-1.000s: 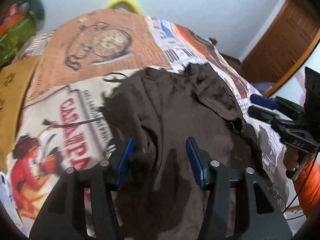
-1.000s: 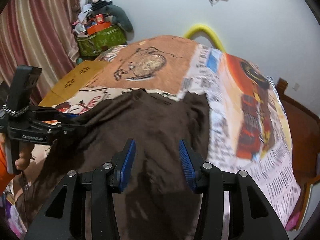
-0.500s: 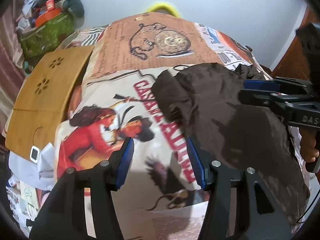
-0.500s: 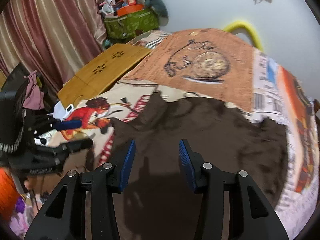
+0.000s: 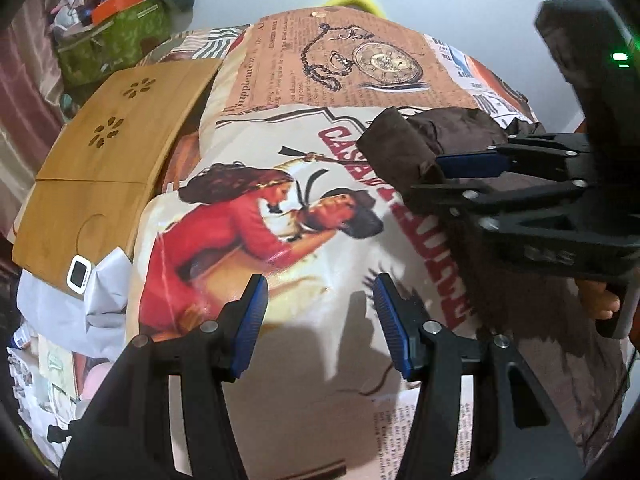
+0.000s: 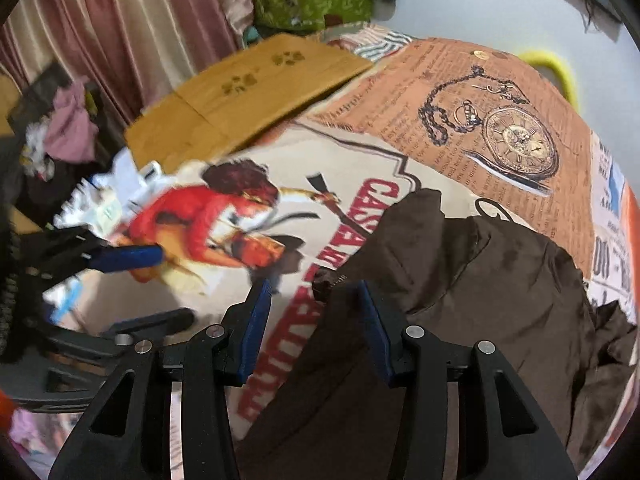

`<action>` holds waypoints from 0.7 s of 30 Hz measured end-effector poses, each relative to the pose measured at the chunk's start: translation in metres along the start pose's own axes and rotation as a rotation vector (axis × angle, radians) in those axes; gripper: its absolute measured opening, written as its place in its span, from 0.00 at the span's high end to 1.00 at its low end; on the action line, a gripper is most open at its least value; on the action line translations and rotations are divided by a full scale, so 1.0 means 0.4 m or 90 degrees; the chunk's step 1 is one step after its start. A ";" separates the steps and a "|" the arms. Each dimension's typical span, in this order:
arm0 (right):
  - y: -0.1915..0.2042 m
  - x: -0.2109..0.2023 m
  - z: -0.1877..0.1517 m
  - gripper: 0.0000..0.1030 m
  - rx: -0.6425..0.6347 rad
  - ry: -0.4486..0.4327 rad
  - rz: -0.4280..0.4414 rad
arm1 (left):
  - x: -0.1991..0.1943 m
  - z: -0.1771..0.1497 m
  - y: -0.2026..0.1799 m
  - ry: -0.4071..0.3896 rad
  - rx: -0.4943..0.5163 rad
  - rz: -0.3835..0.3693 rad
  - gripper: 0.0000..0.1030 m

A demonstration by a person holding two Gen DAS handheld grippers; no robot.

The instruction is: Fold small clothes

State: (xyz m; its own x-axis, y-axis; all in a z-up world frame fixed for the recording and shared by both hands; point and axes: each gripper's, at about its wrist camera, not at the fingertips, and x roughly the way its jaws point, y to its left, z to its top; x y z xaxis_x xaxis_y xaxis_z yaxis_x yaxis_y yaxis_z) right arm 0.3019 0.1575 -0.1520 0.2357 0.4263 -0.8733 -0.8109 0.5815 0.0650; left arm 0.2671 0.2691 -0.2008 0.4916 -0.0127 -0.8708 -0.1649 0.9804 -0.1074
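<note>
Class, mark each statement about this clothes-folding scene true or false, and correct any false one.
1. The garment is dark brown. True.
2. The left gripper holds the garment. False: nothing lies between its jaws, only the printed bedspread beneath.
3. A wooden board lies beside the bedspread. True.
4. The bedspread shows a pocket watch. True.
5. The right gripper hovers over the board. False: it is closing at the garment's edge.
</note>
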 end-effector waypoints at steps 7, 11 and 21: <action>-0.028 0.015 -0.008 0.86 0.020 0.001 -0.015 | 0.007 0.012 -0.016 -0.007 0.007 0.009 0.47; -0.021 -0.038 -0.019 0.89 0.002 -0.047 -0.027 | 0.026 0.049 -0.023 -0.010 -0.004 0.007 0.47; -0.104 -0.134 -0.063 0.90 0.065 -0.097 0.003 | 0.122 0.137 -0.068 0.020 -0.010 -0.062 0.47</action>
State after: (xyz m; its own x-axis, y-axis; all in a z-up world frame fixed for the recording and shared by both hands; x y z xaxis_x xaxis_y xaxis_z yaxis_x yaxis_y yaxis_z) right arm 0.3097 0.0931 -0.1200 0.3163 0.5245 -0.7905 -0.7550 0.6437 0.1249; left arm 0.3424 0.2525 -0.2140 0.4795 -0.1144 -0.8701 -0.1310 0.9710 -0.1999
